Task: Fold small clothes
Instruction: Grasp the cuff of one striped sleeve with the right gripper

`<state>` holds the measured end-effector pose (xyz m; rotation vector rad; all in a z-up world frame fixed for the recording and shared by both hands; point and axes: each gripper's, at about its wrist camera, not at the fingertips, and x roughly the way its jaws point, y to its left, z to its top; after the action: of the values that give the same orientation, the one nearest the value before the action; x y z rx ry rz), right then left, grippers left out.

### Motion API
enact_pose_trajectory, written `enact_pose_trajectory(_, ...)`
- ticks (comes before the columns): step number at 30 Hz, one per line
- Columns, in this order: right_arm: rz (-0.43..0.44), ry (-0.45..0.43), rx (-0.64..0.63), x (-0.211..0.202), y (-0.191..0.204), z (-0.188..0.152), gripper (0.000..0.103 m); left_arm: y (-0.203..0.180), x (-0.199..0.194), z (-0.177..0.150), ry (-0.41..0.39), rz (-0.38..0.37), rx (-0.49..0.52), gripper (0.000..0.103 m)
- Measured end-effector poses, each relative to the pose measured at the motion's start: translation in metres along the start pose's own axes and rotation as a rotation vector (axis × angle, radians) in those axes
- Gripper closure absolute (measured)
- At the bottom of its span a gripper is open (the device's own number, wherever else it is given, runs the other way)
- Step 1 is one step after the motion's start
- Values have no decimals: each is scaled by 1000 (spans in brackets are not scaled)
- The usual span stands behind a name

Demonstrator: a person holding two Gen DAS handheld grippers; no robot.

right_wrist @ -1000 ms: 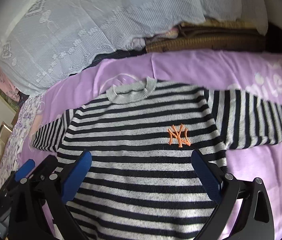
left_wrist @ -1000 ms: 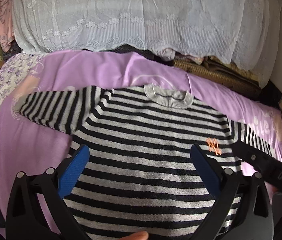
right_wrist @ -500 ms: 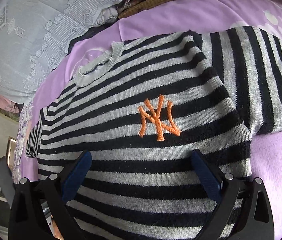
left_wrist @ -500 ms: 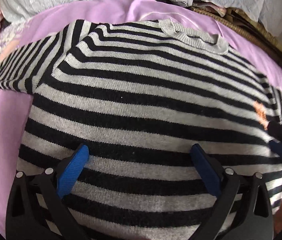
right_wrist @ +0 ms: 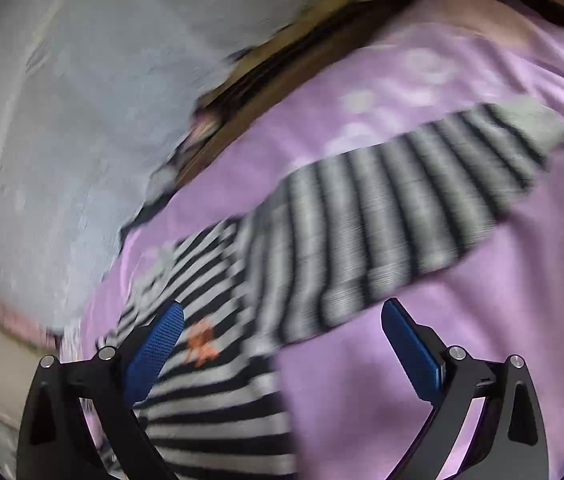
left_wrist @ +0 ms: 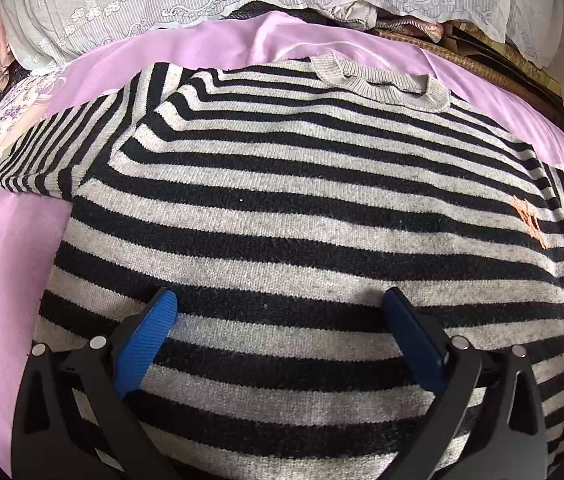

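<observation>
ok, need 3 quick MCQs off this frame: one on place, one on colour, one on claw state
1. Where does the black-and-grey striped knit sweater lie?
A. spread on the lilac bed sheet
B. hung on a hanger
C. inside a basket

2. What colour is the small embroidered logo on the sweater's chest?
A. green
B. orange
C. white

3. How is the left claw?
A. shut on the grey ribbed collar
B. shut on a sleeve
C. open over the sweater's body

Answers:
1 A, lilac fabric shows around the sweater on both sides.
2 B, the stitching is orange in both wrist views.
3 C, its blue-padded fingers stand wide apart with nothing between them; the right claw is open too.
</observation>
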<state>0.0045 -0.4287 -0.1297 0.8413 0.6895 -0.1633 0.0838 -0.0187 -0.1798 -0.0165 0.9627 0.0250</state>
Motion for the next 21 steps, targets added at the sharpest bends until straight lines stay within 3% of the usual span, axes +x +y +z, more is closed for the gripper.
enact_pose_trajectory(3,-29,-65,126,-9,-39,12,3,0,-1,-1,-1,-1,-1,4)
enact_pose_trajectory(5,-17,-59,175,-6,-52,15,3,0,-1,-1,-2,0,0,4)
enact_pose_trajectory(9,31,-95,234,0,-68,21,3,3,-2,-2,-4,-2,1,4)
enact_pose_trajectory(17,-37,-150,375,24,-80,53,3,3,-2,-2,-5,1,3,4)
enact_pose_trajectory(21,-47,-258,435,24,-90,63,3,3,-2,-2,-5,1,3,4)
